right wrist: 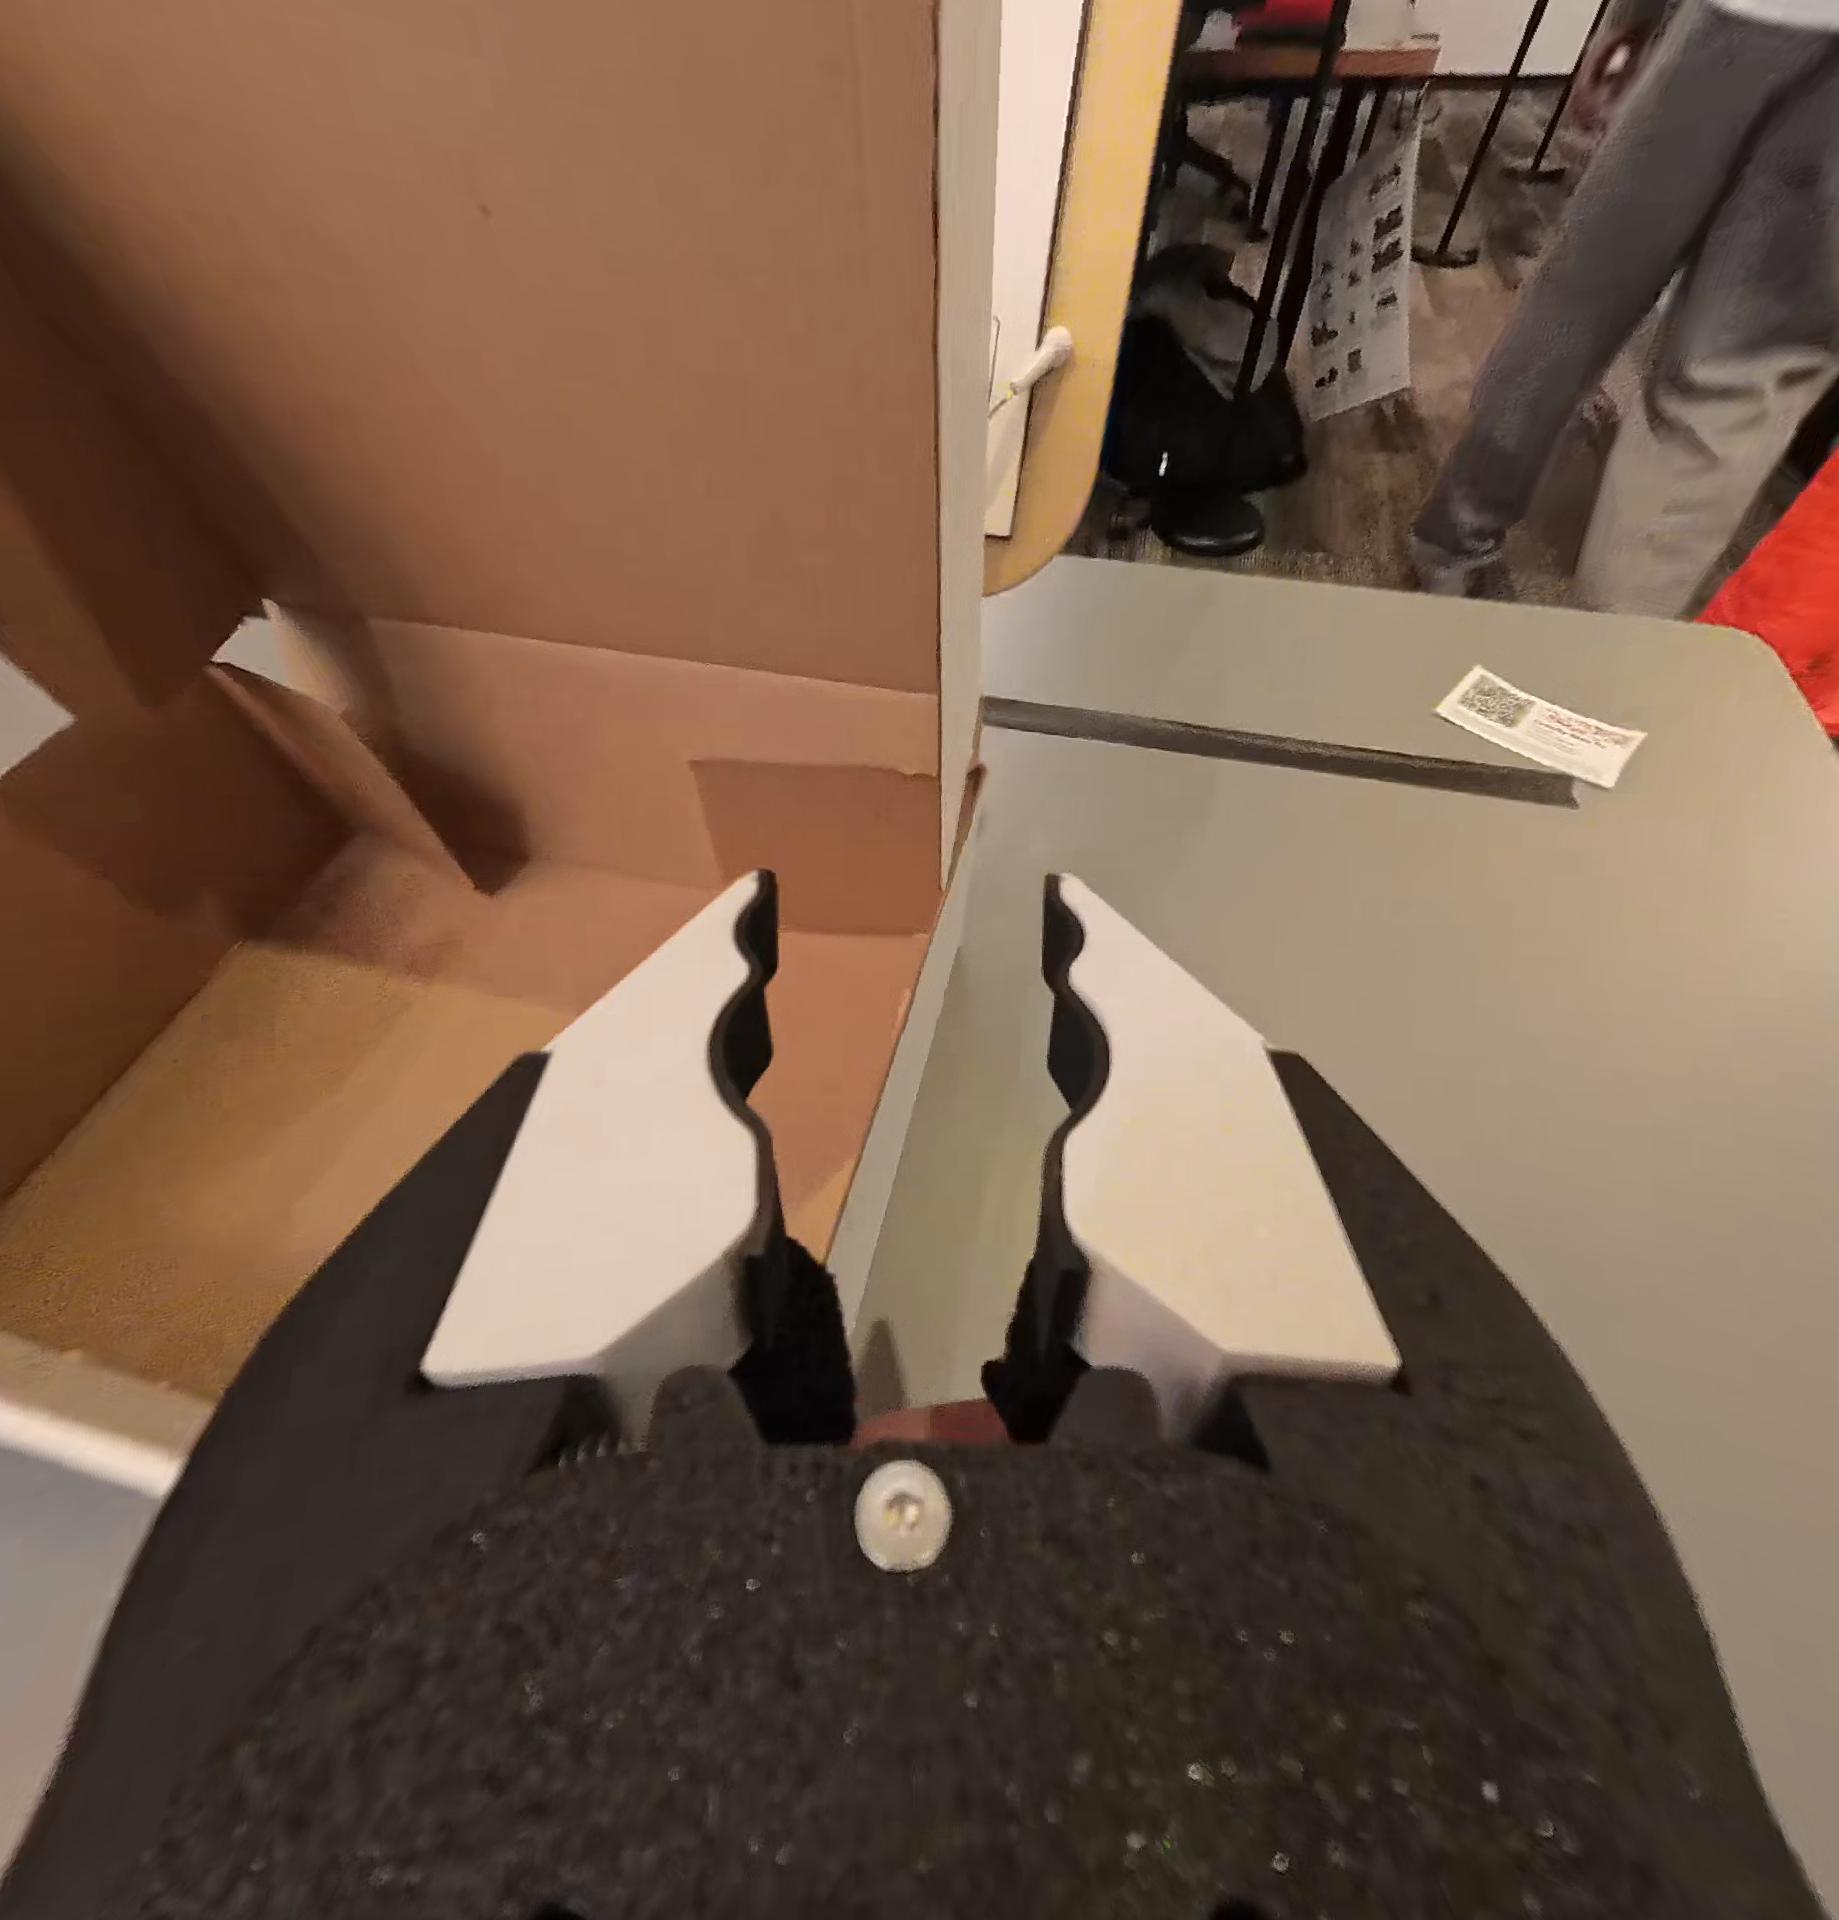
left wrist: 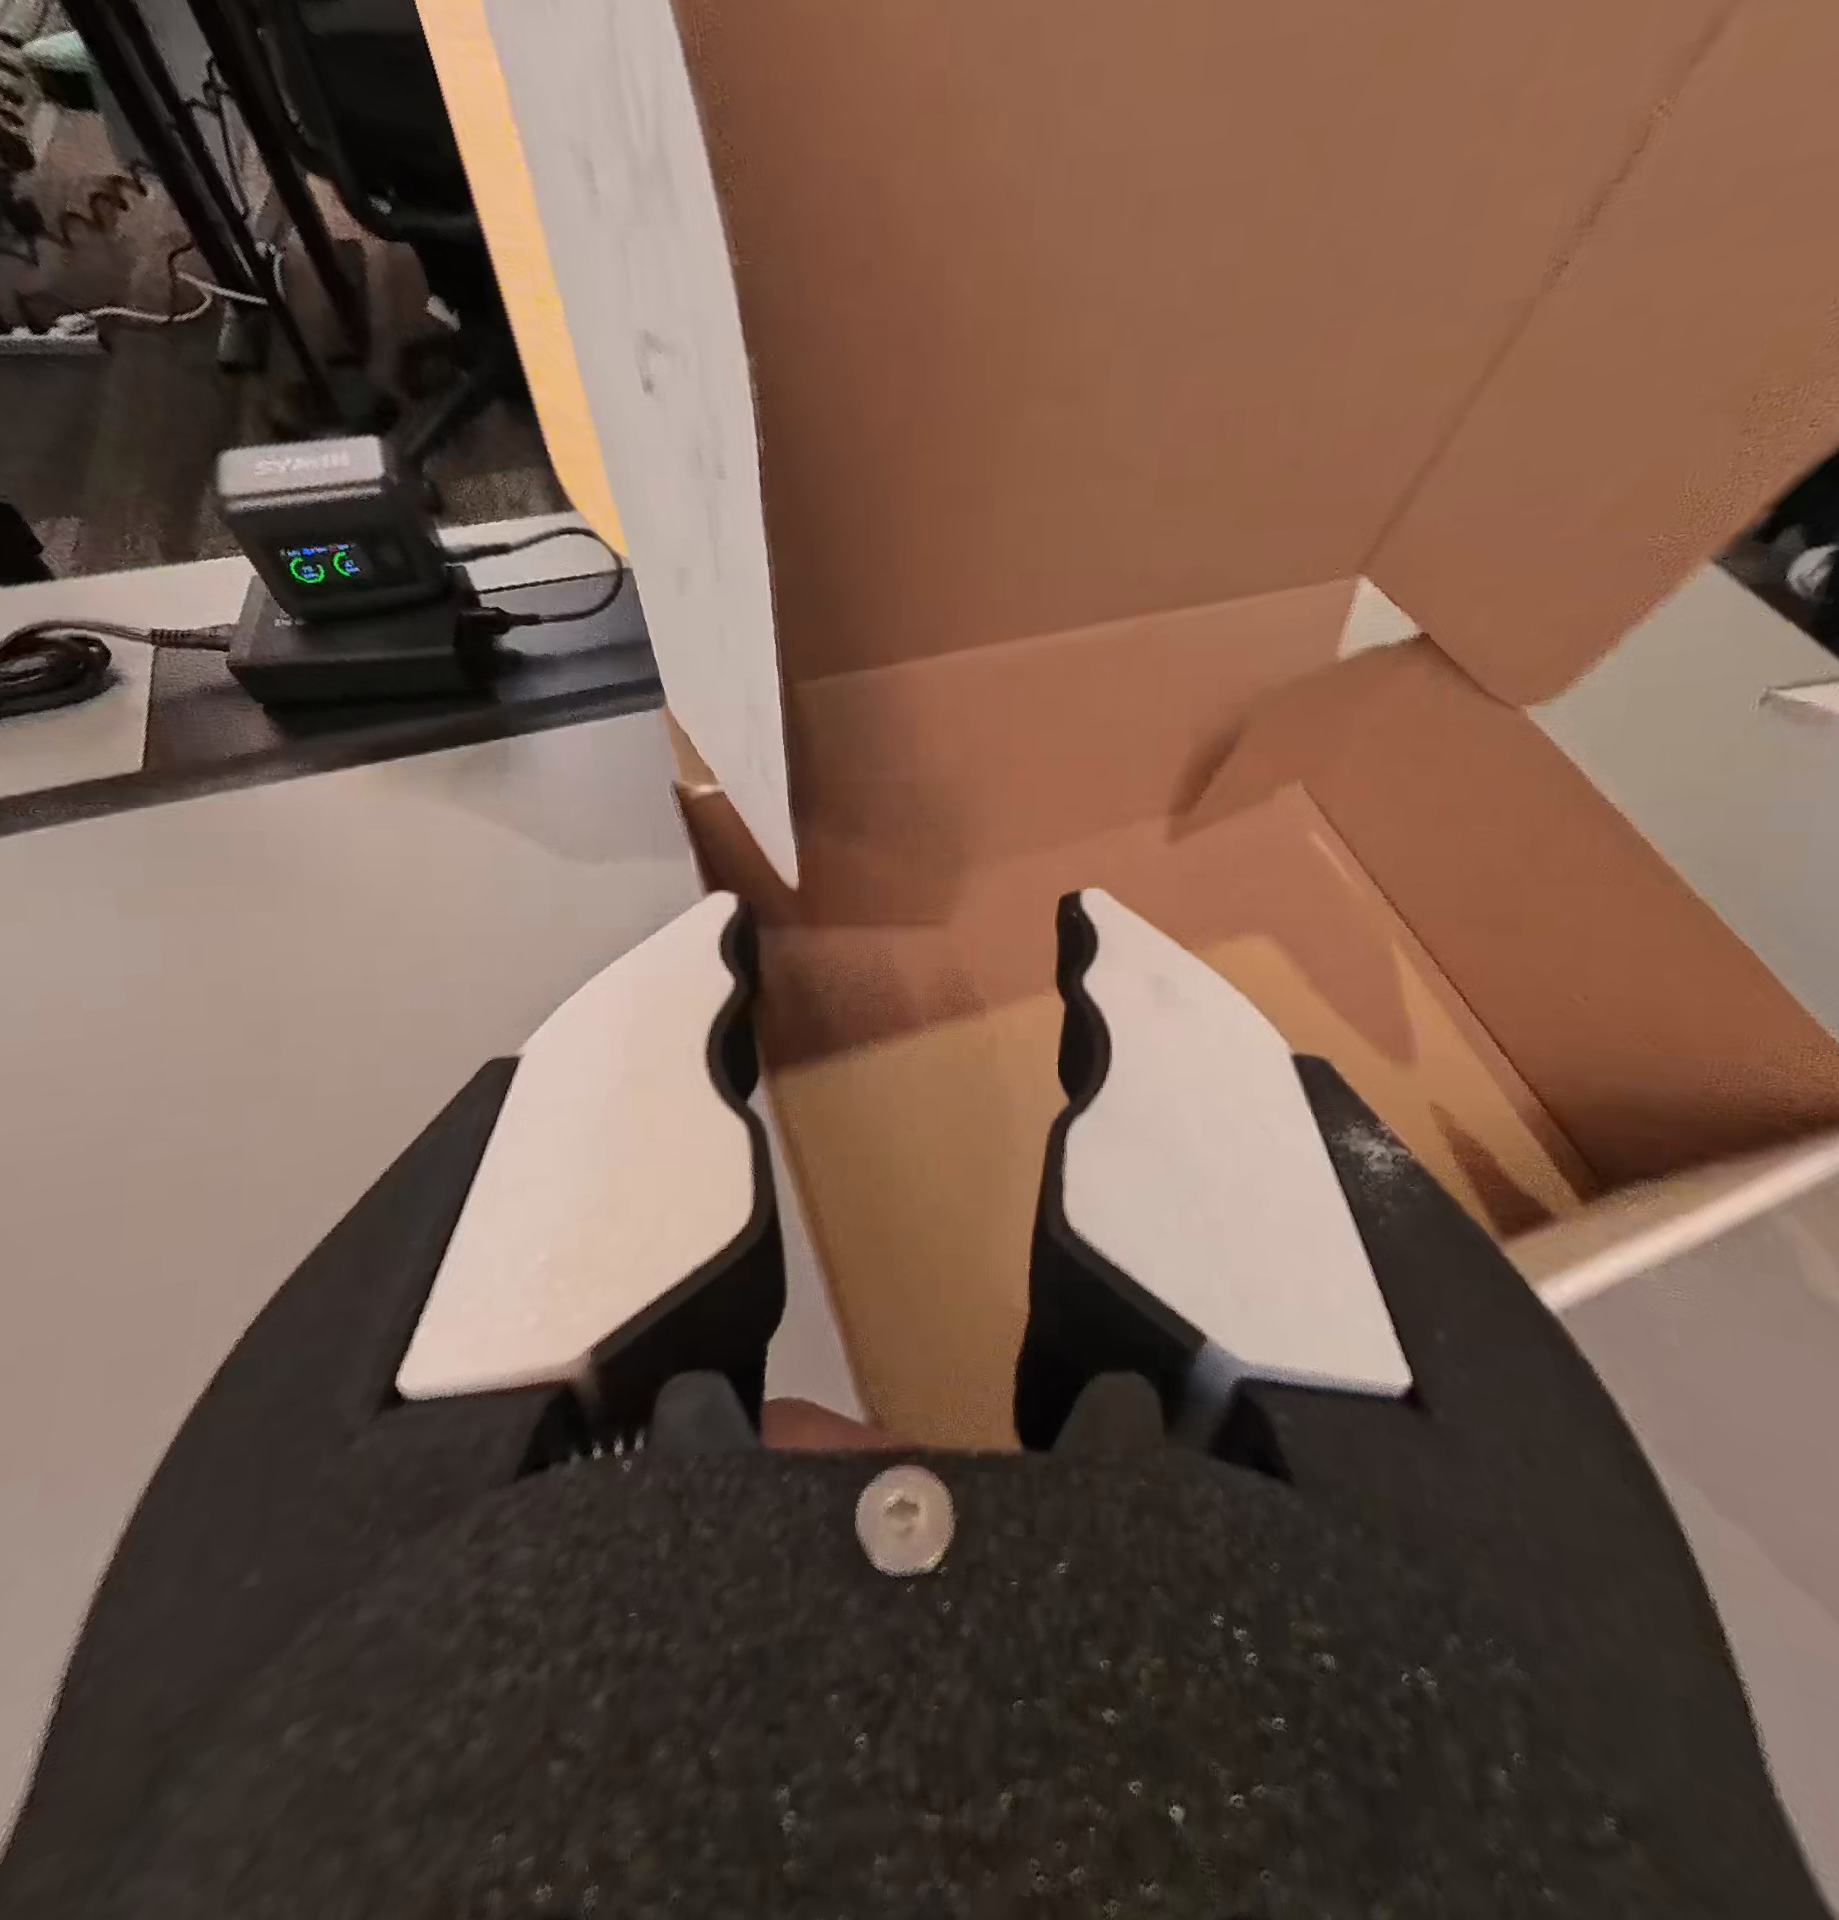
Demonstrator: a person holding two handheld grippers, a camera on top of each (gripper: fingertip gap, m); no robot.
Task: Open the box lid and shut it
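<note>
both wrist views look down, close, into the box (left wrist: pixel 1258 1039) (shared).

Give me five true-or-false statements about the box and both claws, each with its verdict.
1. The box lid stands raised. True.
2. The box holds several items. False: the visible inside is bare cardboard.
3. The left claw is clamped on the lid. False: it is open and grips nothing.
4. The right claw is open, at the box's side wall. True.
5. A small card lies on the table. True.
</note>
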